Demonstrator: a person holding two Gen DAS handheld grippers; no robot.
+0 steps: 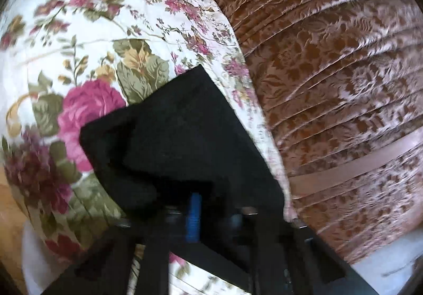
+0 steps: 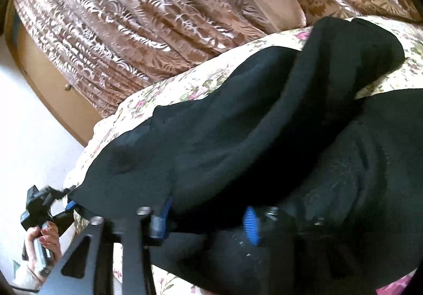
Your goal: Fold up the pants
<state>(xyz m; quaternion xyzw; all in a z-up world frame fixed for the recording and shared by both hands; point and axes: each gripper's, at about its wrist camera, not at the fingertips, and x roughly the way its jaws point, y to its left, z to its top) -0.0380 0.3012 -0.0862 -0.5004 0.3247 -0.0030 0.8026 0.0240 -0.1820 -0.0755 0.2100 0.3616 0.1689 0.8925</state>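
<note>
While both claws sit at the cloth's near edge, the fold is mid-carry, judging by the raised fabric.

Right claw (image 2: 207,218): its blue pads (image 2: 250,225) stand apart with black cloth bunched between and over them; I cannot tell whether they pinch it or merely cradle it.

Left claw (image 1: 211,211): buried under the dark fabric, one blue pad (image 1: 193,218) showing; the cloth hangs from it like a tent, so it appears clamped on an edge. In the right wrist view the left claw (image 2: 69,202) bites the cloth's corner, off to the right claw's left and slightly nearer the camera.

Left hand (image 2: 43,240): wrapped round the left claw's handle, below and left of the right claw.

Pants (image 2: 238,131): black, running forward and to the right from the right claw, long axis diagonal toward the far upper right, one ridge of fabric humped along that line. Seen from the left claw, the pants (image 1: 179,131) spread ahead and upward to a squared corner.

Key relation: both claws hold the same near end, so the coming move likely carries it forward along that axis.

Bedspread (image 1: 92,38): floral, beneath and beyond the pants.

Curtain (image 2: 127,17): brown patterned, farthest back.
</note>
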